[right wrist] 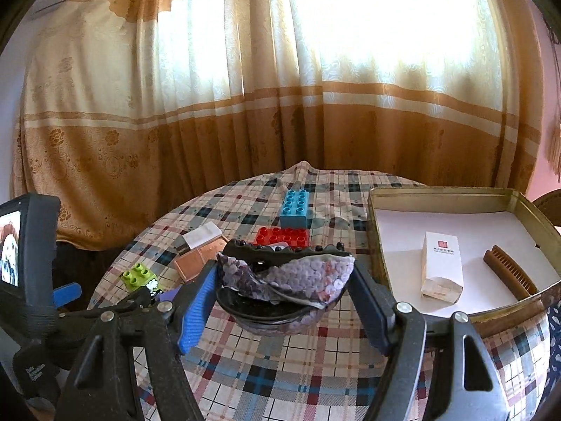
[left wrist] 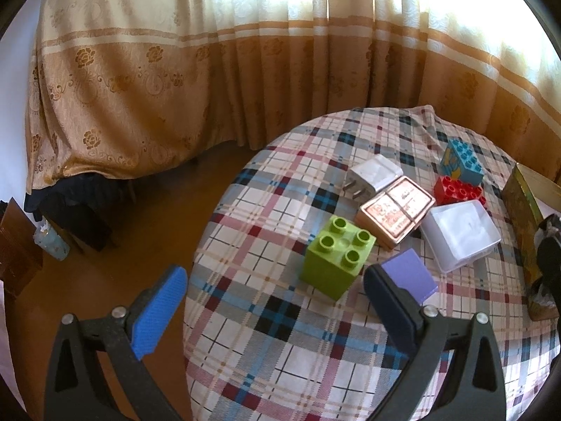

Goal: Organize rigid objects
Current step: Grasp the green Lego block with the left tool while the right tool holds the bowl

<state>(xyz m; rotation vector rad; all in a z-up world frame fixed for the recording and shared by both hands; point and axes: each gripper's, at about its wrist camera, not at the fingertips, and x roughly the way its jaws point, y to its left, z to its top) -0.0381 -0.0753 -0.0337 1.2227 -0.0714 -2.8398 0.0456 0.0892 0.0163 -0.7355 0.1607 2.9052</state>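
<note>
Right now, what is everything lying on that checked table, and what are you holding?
Green stud brick: one, near edge.
Red stud brick: one, mid-table.
Blue stud brick: one, behind red.
White plug adapter: one.
Copper-pink card pack: one, banded.
Clear plastic box: one.
Purple flat card: one.
Gold metal tin: one, holding white carton, brown comb.
Sequinned hair clip: one, in right tool.
Left tool: open.

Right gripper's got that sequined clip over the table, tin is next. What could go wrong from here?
1. The sequined clip sits lopsided between the right gripper pads; it may slip out.
2. The tin has a raised wall; a low carry could snag it.
3. Inside, the white box and comb leave limited room.
</note>
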